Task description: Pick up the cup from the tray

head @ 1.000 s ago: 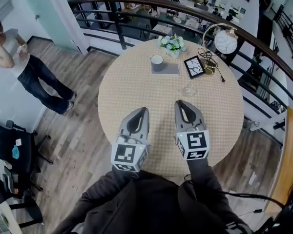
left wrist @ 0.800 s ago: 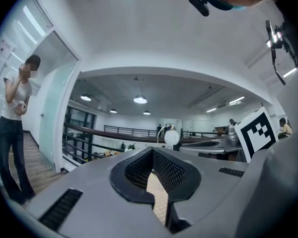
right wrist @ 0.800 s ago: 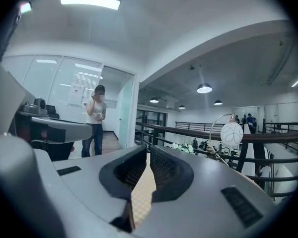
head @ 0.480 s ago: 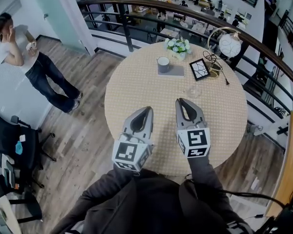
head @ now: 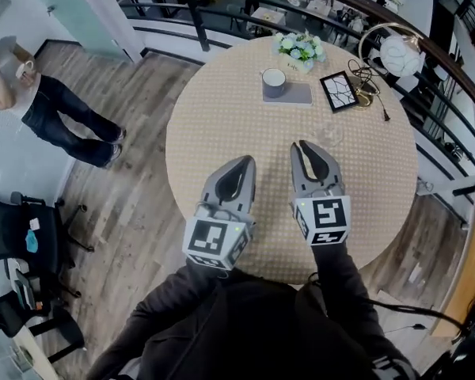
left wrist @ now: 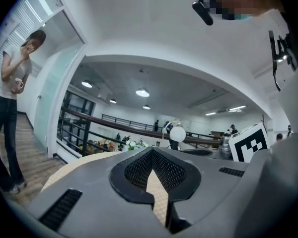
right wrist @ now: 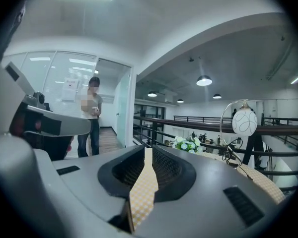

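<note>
- Cup (head: 274, 81) upright on the left end of a grey tray (head: 294, 95), far across the round table (head: 222, 133), well apart from both claws
- Right claw (head: 304, 146) slightly nearer than left claw (head: 245, 163); both have jaws together, holding nothing
- Bare tabletop between; flowers (head: 299, 47) just behind cup, picture frame (head: 337, 91) right of tray

I am holding two grippers, one left gripper (head: 244, 165) and one right gripper (head: 306, 147). I am looking at one round table (head: 222, 133). On it I am counting one cup (head: 274, 81), one tray (head: 297, 94), one bunch of flowers (head: 299, 47), one picture frame (head: 337, 91) and one lamp (head: 399, 55). One person (head: 55, 105) is standing on the floor (head: 134, 212).
</note>
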The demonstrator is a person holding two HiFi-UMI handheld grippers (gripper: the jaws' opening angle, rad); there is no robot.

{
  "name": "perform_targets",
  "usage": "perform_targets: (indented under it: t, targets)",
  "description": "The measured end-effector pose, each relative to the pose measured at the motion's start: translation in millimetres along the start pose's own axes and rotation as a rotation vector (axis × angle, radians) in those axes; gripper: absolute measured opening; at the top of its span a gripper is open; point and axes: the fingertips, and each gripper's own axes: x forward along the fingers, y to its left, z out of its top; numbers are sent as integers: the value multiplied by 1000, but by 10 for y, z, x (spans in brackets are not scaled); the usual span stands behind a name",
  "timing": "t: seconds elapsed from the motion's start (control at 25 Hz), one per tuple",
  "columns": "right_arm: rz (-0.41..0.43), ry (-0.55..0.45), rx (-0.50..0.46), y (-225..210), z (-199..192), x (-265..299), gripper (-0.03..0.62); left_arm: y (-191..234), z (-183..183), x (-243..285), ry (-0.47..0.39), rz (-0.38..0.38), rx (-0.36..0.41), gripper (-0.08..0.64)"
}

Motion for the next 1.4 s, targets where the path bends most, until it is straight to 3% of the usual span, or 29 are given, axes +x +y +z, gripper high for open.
perform_targets:
  t: [0.16,0.32,0.48,0.56,0.72,1.08,1.4]
  targets:
    - [-60,55,14,-192,-247,523,28,328,-142,388,27,-19,-35,5]
    - [-100,133,49,-306,-591,953,79,574,-352,714,82,-56,-76,5]
    - [-116,167,76,-368,-875,1455,171,855,-632,1016,136,-91,-100,5]
    - [-119,186,88,-415,-1040,1726,254,976,-797,1153,169,-109,-107,5]
    - [-112,248,115,-563,-1393,2172,317,1138,-1116,1413,238,-140,-149,5]
    - [-143,269,143,-878,-1598,2823,368,1388,-1466,1790,326,-182,-212,5]
    - [-115,251,125,-967,-1639,3191,383,1440,-1719,1962,371,-202,-240,5]
